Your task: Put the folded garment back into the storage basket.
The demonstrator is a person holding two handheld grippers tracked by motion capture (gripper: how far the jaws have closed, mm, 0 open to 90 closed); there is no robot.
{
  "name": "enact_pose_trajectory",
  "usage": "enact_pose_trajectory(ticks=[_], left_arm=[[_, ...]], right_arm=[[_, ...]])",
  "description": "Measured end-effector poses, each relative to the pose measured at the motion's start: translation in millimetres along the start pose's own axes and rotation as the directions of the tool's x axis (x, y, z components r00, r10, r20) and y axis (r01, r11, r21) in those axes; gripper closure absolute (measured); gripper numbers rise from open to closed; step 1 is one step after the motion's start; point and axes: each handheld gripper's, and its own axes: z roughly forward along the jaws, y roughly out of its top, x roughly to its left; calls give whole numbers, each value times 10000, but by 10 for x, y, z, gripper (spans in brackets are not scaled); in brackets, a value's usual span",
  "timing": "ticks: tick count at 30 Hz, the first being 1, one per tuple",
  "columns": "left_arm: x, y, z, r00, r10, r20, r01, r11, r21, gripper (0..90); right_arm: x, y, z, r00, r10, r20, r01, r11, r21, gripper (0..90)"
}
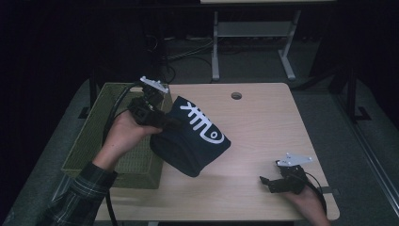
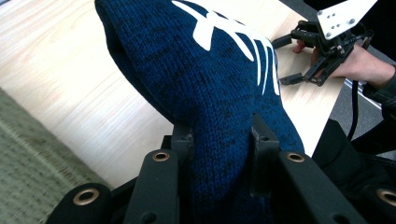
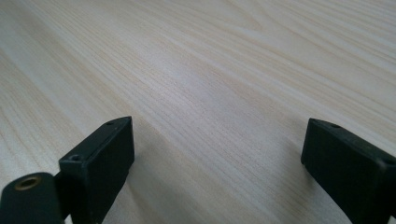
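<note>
The left gripper (image 1: 162,120) pinches a fold of the dark blue knit hat (image 1: 193,136), holding it partly raised above the left half of the worktop (image 1: 263,122). In the left gripper view the jaws press into the knit from both sides, and the hat (image 2: 210,84) extends away from them toward the far hand. From the pinched fold the hat's long axis runs down and to the right in the high view; its lower rim appears to hang at or just above the wood, though contact cannot be confirmed. The white fish-bone motif (image 1: 200,123) faces up. The woven basket (image 1: 110,136) stands just beside the worktop's left edge, directly under the left hand (image 1: 123,136), so the left arm is much the nearer to it. Judged from this layout, the coming move is a short carry leftward over the basket's rim, with nothing in between. The right gripper (image 1: 268,182) rests near the front right corner, jaws spread with nothing between them, well apart from the hat. A round cable hole (image 1: 236,95) lies near the far edge.
</note>
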Motion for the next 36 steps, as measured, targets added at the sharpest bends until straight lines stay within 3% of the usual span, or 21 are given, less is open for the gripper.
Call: enact_pose_trajectory(ticks=[22, 36], left_arm=[[200, -155, -714, 9950, -639, -762, 606, 9971, -453, 700], [390, -391, -1106, 9809, -1392, -1359, 1269, 9873, -953, 701]], right_arm=[[-3, -1, 0, 10000, 20, 55, -20, 10000, 1, 92], [-4, -1, -1, 10000, 55, 80, -55, 10000, 7, 92]])
